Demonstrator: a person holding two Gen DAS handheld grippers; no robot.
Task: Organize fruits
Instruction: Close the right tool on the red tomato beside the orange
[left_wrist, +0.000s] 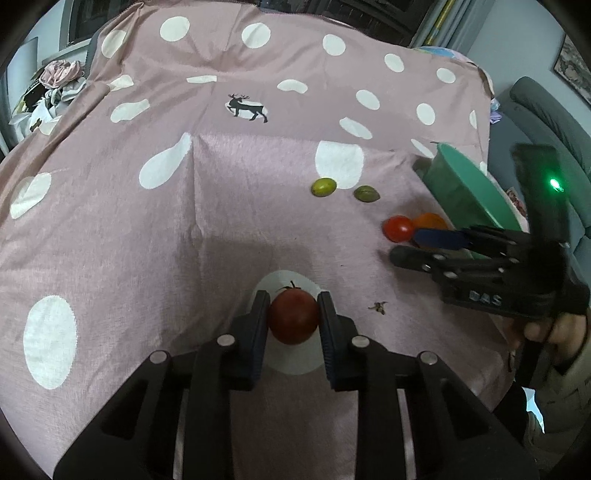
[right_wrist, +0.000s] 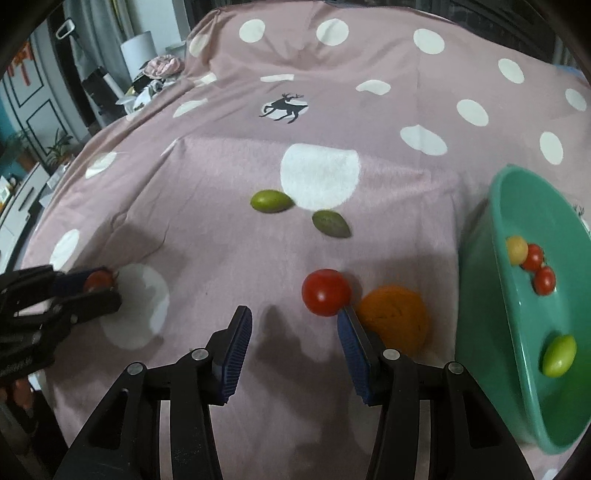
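Clamping a dark tomato (left_wrist: 293, 315), left gripper (left_wrist: 293, 321); right gripper (right_wrist: 295, 332) apart, half-hiding the orange (right_wrist: 393, 319)

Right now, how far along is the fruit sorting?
Done: four small fruits lie in the green bowl. In hand: the left tool is shut on a dark red tomato. Left: two green fruits, a red tomato and an orange fruit on the cloth.

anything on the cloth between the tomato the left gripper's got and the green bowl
Yes. The right gripper, a red tomato and an orange fruit sit between the dark tomato in the left gripper and the green bowl.
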